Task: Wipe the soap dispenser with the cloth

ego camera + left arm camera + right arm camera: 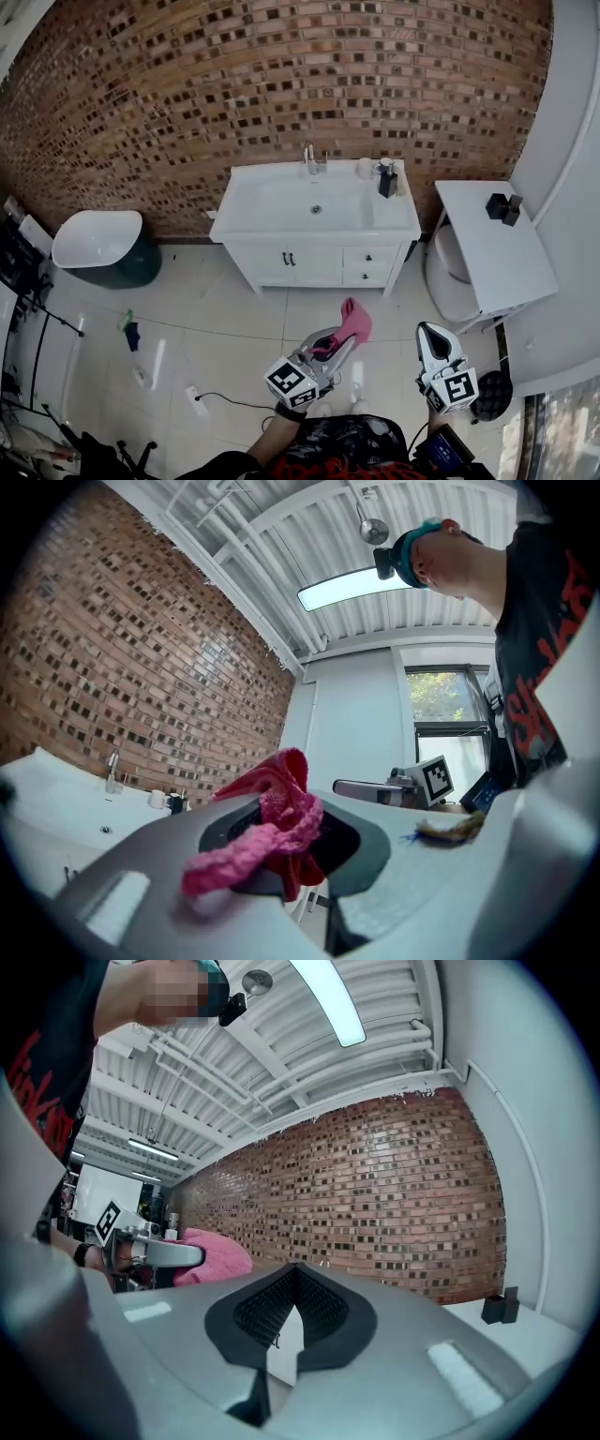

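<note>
Two risks: the cloth [354,322], bunched loosely in the clamped left claw [343,347], could slip out on contact, and a one-sided wipe could topple the dispenser [387,180]. The right claw [432,330] is closed, empty. The dispenser stands well ahead of both claws, slightly right of the left one, on the vanity [251,221]

Head view looks steeply down; both gripper views look level, sharing brick wall [394,1194].
</note>
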{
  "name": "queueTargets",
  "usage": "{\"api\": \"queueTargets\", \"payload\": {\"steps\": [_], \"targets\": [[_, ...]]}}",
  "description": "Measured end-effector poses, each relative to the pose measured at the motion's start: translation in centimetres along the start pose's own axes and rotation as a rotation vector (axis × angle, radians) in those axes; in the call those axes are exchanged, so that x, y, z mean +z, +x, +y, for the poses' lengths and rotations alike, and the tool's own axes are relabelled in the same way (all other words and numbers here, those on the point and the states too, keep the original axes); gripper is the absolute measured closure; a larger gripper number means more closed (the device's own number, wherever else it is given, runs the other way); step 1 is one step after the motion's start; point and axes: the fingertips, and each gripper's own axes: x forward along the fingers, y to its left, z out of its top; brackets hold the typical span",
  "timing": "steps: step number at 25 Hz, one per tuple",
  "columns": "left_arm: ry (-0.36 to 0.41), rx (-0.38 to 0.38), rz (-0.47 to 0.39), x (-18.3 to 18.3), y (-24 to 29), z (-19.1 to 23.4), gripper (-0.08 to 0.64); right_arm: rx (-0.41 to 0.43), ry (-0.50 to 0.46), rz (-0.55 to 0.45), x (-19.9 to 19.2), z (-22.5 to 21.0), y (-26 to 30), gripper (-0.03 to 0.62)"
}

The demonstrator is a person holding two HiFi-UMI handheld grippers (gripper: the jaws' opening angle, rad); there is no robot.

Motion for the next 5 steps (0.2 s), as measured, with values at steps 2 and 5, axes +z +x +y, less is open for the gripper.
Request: {"api": "queueTargets", "payload": {"steps": [2,5], "targets": [[-0.009,-0.005,0.001,-0.14,-0.43,-0.04,0.511,-0.011,0.023,0.004,0.47,0.63,-0.07,0.594],[-0.026,-0.018,0.012,-0.49,-0.93,-0.24,0.511,-0.011,0.045,-0.001,0.7,1.28,-0.17,0.594]]}}
